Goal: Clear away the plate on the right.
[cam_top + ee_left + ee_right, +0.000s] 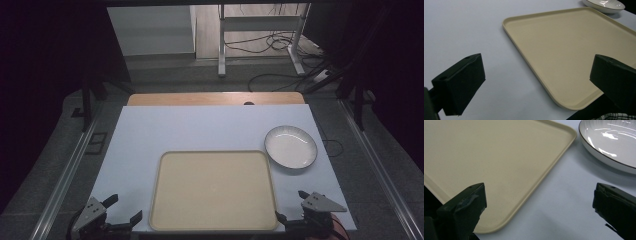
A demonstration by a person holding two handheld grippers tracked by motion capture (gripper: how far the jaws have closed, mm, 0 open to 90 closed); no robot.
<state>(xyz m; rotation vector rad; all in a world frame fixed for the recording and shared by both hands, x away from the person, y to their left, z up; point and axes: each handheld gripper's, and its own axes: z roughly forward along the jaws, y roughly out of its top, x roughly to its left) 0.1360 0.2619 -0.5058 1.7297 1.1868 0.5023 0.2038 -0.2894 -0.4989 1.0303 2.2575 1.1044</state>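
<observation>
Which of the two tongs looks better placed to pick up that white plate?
The right tongs, probably. They sit open at the table's near right corner, on the same side as the plate, which lies beside the tray's far right corner. The left tongs, also open, would have to cross the whole tray.

Wooden table (150, 99), white sheet (200, 127) over it, beige tray (165, 200), white plate (291, 146)

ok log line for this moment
left tool: open, holding nothing | right tool: open, holding nothing | tray: bare, between tools | plate: beside tray's far right corner
</observation>
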